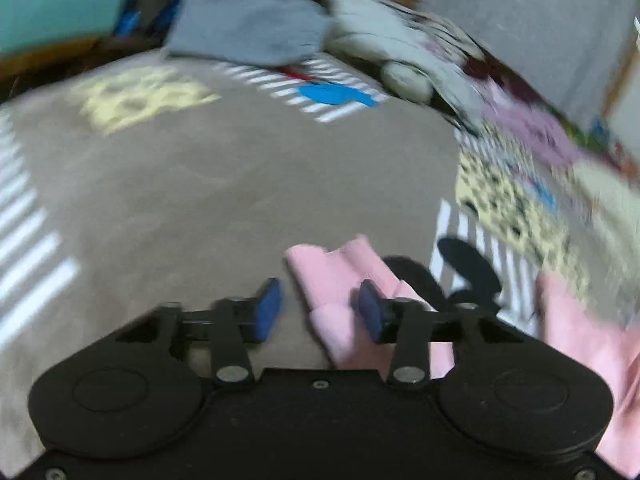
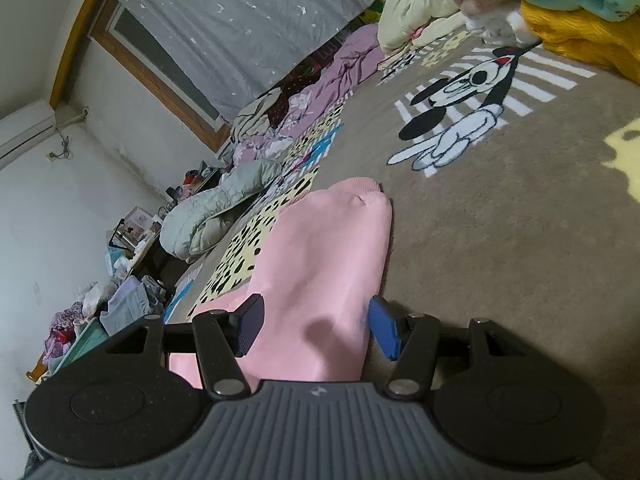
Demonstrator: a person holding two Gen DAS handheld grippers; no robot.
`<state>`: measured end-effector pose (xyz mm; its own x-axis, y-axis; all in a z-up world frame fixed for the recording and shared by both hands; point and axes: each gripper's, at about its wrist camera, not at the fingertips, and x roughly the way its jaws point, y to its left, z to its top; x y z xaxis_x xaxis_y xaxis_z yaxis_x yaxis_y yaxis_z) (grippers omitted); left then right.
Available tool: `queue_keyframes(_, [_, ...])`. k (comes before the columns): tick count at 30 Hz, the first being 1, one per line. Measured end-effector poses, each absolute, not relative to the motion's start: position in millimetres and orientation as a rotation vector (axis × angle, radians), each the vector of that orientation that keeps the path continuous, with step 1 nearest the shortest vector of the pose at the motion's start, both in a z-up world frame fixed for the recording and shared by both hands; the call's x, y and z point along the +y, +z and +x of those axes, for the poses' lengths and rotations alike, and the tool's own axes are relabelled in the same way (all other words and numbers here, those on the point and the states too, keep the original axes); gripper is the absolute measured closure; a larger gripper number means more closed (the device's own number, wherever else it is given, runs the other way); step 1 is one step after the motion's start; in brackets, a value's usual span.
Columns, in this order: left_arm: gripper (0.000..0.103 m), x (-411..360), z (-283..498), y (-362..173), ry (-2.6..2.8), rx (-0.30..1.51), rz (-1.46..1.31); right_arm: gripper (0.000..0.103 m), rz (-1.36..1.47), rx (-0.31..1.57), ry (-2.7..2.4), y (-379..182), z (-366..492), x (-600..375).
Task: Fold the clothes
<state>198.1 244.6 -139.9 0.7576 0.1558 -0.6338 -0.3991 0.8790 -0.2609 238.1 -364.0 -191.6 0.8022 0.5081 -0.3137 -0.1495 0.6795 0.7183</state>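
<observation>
On my left-wrist feed, badly smeared, the left tool (image 1: 320, 310) points down at a brown cartoon-print blanket (image 1: 240, 200) with its two blue pads (image 1: 268, 310) standing apart. One edge of the pink garment (image 1: 336, 280) runs up through the gap. The right-hand pad overlaps the fabric, while the other has bare blanket around it, so I read this tool as open and gripping nothing. More pink cloth shows at the lower right of that view. A heap of grey clothes (image 1: 248, 20) sits at the far edge of the blanket. My right-wrist feed is sharp. The right tool (image 2: 316, 326) has its jaws about half spread with the pink garment (image 2: 328, 248) filling the space between them and spilling out past the left pad. The cloth stretches away from me in a long humped fold on the blanket (image 2: 500, 240). I cannot tell whether these pads press on the fabric or only straddle it. Beyond the fold lies a cartoon dog print (image 2: 460, 120), and to its left a pale-green padded jacket (image 2: 212, 216) is bunched up below a grey curtain (image 2: 240, 20).
</observation>
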Motion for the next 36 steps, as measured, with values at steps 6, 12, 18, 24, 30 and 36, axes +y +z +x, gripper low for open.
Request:
queue_keyframes(6, [0.088,230.8,194.3,-116.7,0.471,0.536,-0.436,0.043,0.746,0.493,0.381,-185.2,236.0,-368.0])
queue_keyframes(12, [0.064,174.6,195.4,-100.1,0.331,0.457,-0.451,0.043,0.701,0.498,0.359,-181.1,246.5,-365.5])
queue_keyframes(18, [0.064,132.2,206.7,-112.1,0.221,0.478,-0.379,0.044,0.691,0.573,0.287,-189.4,268.8,-364.6])
queue_keyframes(24, [0.064,119.6,214.2,-118.3,0.200,0.483,-0.353,0.096,0.658,0.629,0.314,-193.6,279.3,-357.7])
queue_keyframes(30, [0.064,117.9,211.7,-114.2,0.190,0.469,-0.357,0.098,0.635,0.522,0.288,-174.8,261.8,-363.4])
queue_keyframes(36, [0.064,118.5,211.2,-112.2,0.173,0.464,-0.380,0.098,0.559,0.409,0.188,-137.2,217.3,-392.4])
